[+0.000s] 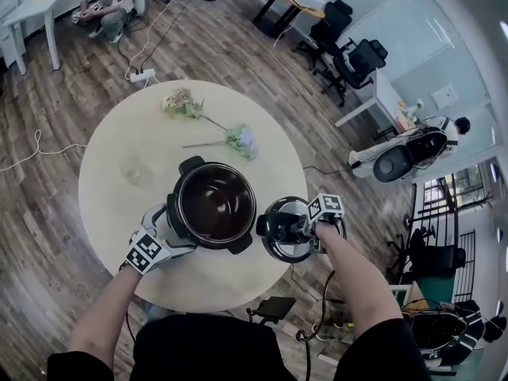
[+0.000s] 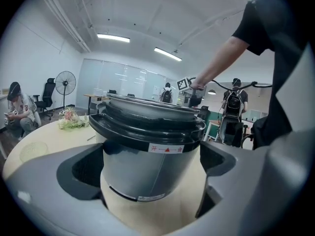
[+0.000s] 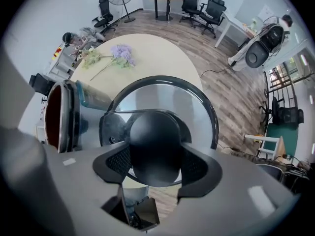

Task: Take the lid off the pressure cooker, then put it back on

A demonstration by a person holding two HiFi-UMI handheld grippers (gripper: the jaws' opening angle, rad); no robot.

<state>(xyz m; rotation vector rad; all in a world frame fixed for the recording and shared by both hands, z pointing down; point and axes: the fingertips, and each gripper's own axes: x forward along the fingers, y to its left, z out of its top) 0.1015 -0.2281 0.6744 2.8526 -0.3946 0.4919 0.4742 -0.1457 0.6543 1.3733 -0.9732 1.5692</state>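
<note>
Lid off the cooker, held beside it at the table's right edge.

I recorded the right gripper (image 3: 156, 154) pointing down, its jaws clamped on the black knob (image 3: 153, 141) of the lid (image 3: 162, 95). The lid sat level just right of the open pressure cooker (image 1: 214, 205), partly past the rim of the round table (image 1: 111, 181); I could not tell whether it rested there. The left gripper (image 2: 152, 168) was closed on the cooker's grey body, one jaw on each side below the black collar. The cooker stood upright on the table, uncovered, with its dark interior showing.
</note>
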